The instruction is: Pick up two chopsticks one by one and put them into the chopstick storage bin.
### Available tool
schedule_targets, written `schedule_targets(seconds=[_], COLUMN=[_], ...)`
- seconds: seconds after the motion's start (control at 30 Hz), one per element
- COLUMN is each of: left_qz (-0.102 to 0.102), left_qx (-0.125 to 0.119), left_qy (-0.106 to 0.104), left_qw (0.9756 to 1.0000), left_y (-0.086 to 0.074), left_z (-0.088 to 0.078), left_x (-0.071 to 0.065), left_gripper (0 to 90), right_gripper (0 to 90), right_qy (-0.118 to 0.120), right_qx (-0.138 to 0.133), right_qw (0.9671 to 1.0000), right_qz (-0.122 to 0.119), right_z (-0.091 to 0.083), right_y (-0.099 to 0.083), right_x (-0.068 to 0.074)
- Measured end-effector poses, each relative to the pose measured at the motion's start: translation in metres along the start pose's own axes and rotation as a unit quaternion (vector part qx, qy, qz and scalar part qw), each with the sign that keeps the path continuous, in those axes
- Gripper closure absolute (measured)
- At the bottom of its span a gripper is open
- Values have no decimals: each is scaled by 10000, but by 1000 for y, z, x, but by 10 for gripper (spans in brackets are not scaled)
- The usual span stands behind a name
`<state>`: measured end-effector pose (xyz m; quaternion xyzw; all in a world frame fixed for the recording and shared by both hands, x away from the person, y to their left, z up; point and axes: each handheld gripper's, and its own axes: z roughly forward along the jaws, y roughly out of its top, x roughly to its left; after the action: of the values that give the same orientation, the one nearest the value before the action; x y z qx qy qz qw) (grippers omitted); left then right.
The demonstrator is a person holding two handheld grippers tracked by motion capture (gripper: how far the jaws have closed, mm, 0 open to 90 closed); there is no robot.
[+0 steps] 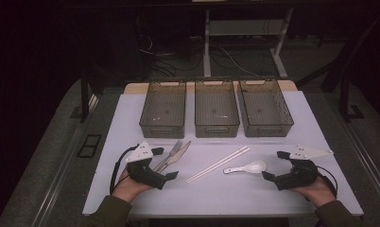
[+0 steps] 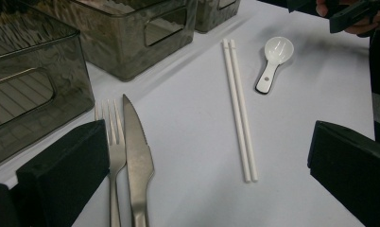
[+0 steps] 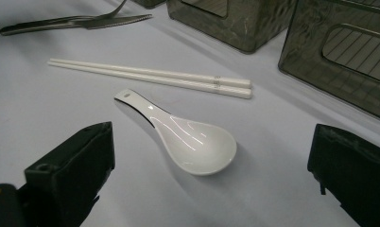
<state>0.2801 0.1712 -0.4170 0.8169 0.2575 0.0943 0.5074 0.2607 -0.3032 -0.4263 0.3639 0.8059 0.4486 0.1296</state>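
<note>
**Cutlery laid out before three bins, both tongs released**

A white spoon is seen lying on the white table, just in front of the right gripper, whose jaws are spread wide with nothing between them. In the right gripper view the spoon is shown bowl-up between the two black jaws, untouched; the jaw tips are cut off by the bottom edge.

A pair of white chopsticks is laid side by side to the left of the spoon, near it but apart. Further left, a fork and a knife are placed together, touching. Their handles are hidden behind the left gripper, which is likewise held open and empty. In the left gripper view the fork is partly covered by one jaw, and the handles are cut off at the frame's edge.

Three dark clear bins are lined up at the far side of the table. The room beyond is too dark to be made out.
</note>
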Motion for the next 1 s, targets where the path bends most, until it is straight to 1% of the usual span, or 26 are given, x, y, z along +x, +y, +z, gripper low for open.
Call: schedule_targets(seconds=[0.23,0.27,0.3,0.33,0.37,0.4,0.5,0.53,0.57,0.6,0.63,0.67,0.7,0.73,0.77,0.8,0.87,0.93,0.97,1.0], left_qz=[1,-6,-10,-40,-40,-34,-4,11,13,13,4,4,-5,-18,-18,-19,-18,-12,13,-6], left_qx=[15,20,22,10,10,11,16,11,10,10,10,10,5,5,5,2,-1,-13,-13,0], left_qy=[-6,-7,-9,0,0,3,6,5,4,4,0,0,-5,-13,-13,-10,-6,-12,-16,-23], left_qw=[10000,10000,10000,10000,10000,10000,10000,10000,10000,10000,10000,10000,10000,10000,10000,10000,10000,10000,10000,10000], left_y=[1,1,0,0,0,1,1,1,1,1,1,1,1,1,1,1,1,1,1,1], left_z=[1,1,1,1,1,1,0,0,0,0,1,1,1,1,1,1,1,0,0,0], left_x=[0,0,1,1,1,1,1,0,0,0,0,0,1,1,1,1,1,1,1,1], left_gripper=[0,0,0,0,0,0,0,0,0,0,0,0,0,0,0,0,0,0,0,0], right_gripper=[19,52,52,57,84,146,161,238,274,274,327,359,359,416,416,499,567,631,631,680], right_qy=[-38,-23,-23,-38,-31,25,42,29,53,53,89,86,86,97,97,119,138,81,81,44], right_qx=[94,111,111,137,143,177,240,306,348,348,388,393,393,474,474,552,609,658,658,725], right_qw=[9999,9999,9999,9999,9999,9998,9997,9995,9994,9994,9992,9992,9992,9988,9988,9984,9980,9978,9978,9974], right_qz=[-29,-49,-49,-54,-26,-35,-23,-6,-21,-21,-25,0,0,-1,-1,38,55,42,42,36], right_z=[-1,-2,-2,-1,-1,0,2,4,5,5,8,9,9,13,13,19,24,31,31,38], right_y=[4,8,8,12,13,16,21,24,26,26,30,32,32,38,38,43,48,53,53,56], right_x=[-1,-2,-2,-3,-3,-4,-5,-5,-5,-5,-7,-7,-7,-9,-9,-12,-16,-19,-19,-23])
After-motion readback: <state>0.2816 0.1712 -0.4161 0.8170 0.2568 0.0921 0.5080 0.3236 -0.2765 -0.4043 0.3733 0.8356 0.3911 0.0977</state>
